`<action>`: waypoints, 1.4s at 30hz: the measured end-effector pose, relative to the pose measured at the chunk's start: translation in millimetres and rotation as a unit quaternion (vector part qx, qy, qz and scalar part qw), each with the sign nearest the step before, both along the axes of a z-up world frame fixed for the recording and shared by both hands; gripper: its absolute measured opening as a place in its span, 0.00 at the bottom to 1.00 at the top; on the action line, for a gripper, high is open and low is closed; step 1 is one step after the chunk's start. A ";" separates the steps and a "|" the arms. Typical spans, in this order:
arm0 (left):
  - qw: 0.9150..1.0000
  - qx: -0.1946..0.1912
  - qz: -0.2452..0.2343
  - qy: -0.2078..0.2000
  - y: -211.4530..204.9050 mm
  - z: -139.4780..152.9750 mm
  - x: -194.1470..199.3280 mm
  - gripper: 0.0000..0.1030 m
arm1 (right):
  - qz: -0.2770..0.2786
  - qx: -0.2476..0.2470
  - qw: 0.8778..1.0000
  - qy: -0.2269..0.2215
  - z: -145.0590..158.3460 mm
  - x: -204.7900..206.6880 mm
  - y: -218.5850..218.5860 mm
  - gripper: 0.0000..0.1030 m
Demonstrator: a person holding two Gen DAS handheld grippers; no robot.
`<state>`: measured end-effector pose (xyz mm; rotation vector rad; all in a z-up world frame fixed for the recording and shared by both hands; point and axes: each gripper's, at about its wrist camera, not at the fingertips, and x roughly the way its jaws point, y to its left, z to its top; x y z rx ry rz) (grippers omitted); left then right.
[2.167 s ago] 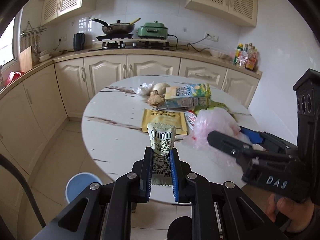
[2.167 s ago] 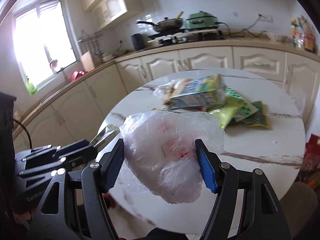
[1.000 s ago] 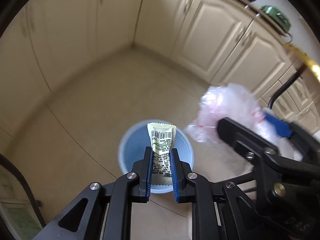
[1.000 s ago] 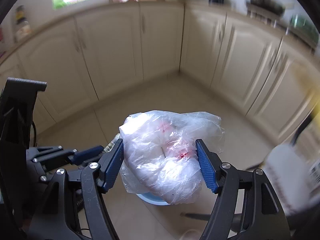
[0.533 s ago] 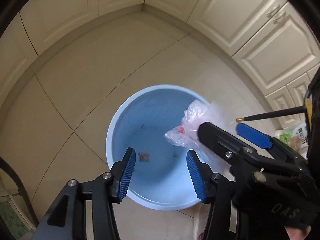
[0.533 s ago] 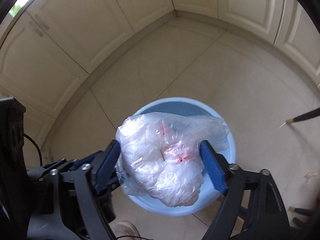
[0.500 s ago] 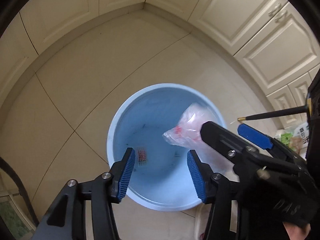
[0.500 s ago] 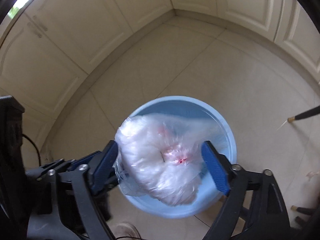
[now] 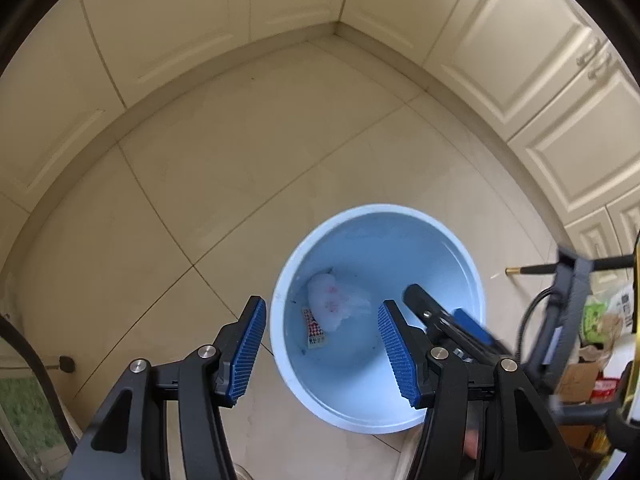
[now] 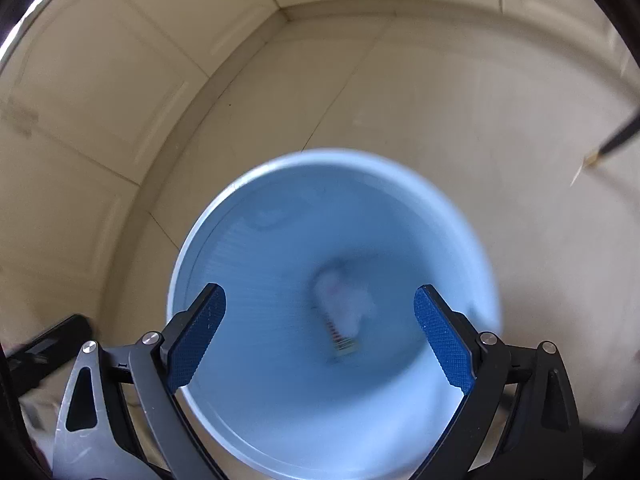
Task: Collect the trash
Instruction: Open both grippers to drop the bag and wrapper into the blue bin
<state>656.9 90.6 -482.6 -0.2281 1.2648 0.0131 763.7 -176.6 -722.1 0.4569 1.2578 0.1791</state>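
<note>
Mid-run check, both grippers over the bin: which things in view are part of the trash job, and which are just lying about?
Part of the job:
- light blue bin
- crumpled plastic bag, lying in the bin
- printed wrapper, beside the bag at the bottom
- left gripper, open, nothing between its fingers
- right gripper, just opened wide, also empty

Just lying about:
- cabinet doors
- black rod with brass tip
- clutter at the right edge

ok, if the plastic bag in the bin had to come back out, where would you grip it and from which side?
Probably straight down through the open top of the bin, since its walls block any side approach. Grip the bunched upper bulge of the plastic bag: it lies crumpled on the bottom, partly over the wrapper, so a pinch on the raised folds should lift it alone.
</note>
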 end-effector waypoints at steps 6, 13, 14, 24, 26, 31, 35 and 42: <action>1.000 0.017 0.002 -0.006 -4.5 10.3 2.8 0.53 | -0.044 0.050 0.997 -0.034 -16.8 -6.4 7.0 0.96; 1.000 0.023 -0.018 -0.006 -13.7 13.1 -8.6 0.53 | -0.083 0.083 0.993 -0.018 -37.4 -3.0 -1.1 0.97; 0.999 0.030 -0.022 -0.006 -13.1 14.0 -11.8 0.53 | -0.086 0.085 0.993 -0.015 -42.4 -2.5 3.6 0.97; 0.998 0.043 -0.043 -0.002 -1.1 28.6 -38.7 0.53 | -0.078 0.075 0.994 -0.024 -50.2 -8.4 14.0 0.97; 0.998 0.045 -0.044 -0.001 -4.2 27.8 -36.9 0.53 | -0.074 0.067 0.995 -0.018 -53.9 -7.9 18.9 0.97; 0.998 0.050 -0.043 -0.002 -7.0 30.3 -45.0 0.53 | -0.082 0.084 0.993 -0.001 -61.7 -8.7 22.4 0.98; 0.998 0.051 -0.044 -0.003 -10.2 28.5 -44.0 0.53 | -0.076 0.091 0.993 0.004 -63.7 -10.7 28.7 0.98; 0.997 0.059 -0.052 -0.003 -15.1 26.4 -46.3 0.53 | -0.021 0.098 0.995 0.024 -64.9 -32.7 72.0 0.98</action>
